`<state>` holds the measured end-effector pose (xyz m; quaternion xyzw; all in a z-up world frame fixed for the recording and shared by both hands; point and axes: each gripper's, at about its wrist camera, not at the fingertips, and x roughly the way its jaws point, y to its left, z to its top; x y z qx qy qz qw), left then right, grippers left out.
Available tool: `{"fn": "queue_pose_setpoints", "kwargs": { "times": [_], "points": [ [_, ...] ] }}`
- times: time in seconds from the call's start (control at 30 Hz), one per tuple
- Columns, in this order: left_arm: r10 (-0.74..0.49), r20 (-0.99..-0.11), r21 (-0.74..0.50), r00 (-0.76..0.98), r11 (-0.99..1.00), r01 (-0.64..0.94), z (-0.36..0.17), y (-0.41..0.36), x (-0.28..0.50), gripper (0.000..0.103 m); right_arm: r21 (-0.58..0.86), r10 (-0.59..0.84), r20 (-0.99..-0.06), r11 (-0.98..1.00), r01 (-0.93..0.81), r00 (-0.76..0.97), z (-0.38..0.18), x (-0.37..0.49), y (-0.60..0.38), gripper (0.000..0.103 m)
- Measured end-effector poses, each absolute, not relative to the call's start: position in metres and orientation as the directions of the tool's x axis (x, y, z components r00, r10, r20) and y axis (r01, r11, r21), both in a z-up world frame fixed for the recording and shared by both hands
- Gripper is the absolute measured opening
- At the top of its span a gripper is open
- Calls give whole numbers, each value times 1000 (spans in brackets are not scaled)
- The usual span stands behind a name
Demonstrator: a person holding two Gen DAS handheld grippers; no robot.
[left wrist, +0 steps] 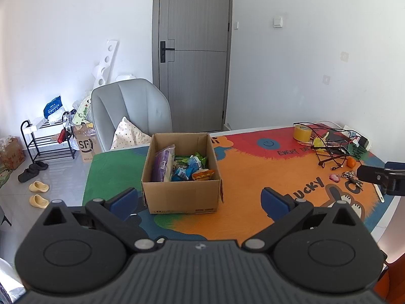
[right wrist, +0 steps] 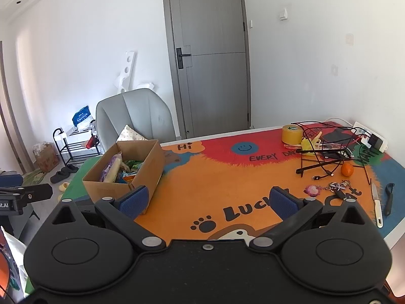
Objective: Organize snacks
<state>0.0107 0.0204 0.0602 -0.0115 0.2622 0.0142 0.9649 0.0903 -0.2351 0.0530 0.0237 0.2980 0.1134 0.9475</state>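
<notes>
An open cardboard box [left wrist: 181, 197] stands on the colourful table mat [left wrist: 253, 177]. Inside lie several snack packets: a purple and white bag [left wrist: 163, 167], green and blue packets [left wrist: 189, 164] and an orange packet [left wrist: 203, 174]. The box also shows in the right wrist view [right wrist: 149, 167], at the left. My left gripper [left wrist: 200, 202] is open and empty, just in front of the box. My right gripper [right wrist: 208, 200] is open and empty, above the orange part of the mat [right wrist: 215, 182], right of the box.
At the table's right end lie a yellow tape roll [right wrist: 292, 134], tangled black cables [right wrist: 324, 152], an orange fruit [right wrist: 346, 170], keys [right wrist: 338, 187], a knife [right wrist: 376, 205] and a peeler [right wrist: 388, 200]. A grey chair [left wrist: 129, 111] stands behind the table. A shoe rack [left wrist: 48, 139] stands far left.
</notes>
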Motion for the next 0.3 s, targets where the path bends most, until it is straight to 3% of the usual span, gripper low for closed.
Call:
{"fn": "queue_pose_setpoints", "kwargs": {
  "times": [0.3],
  "points": [
    [25,-510,-21,860,999,-42,55,25,14,103,112,233,-572,972,-207,787,48,93,-230,103]
  ]
}}
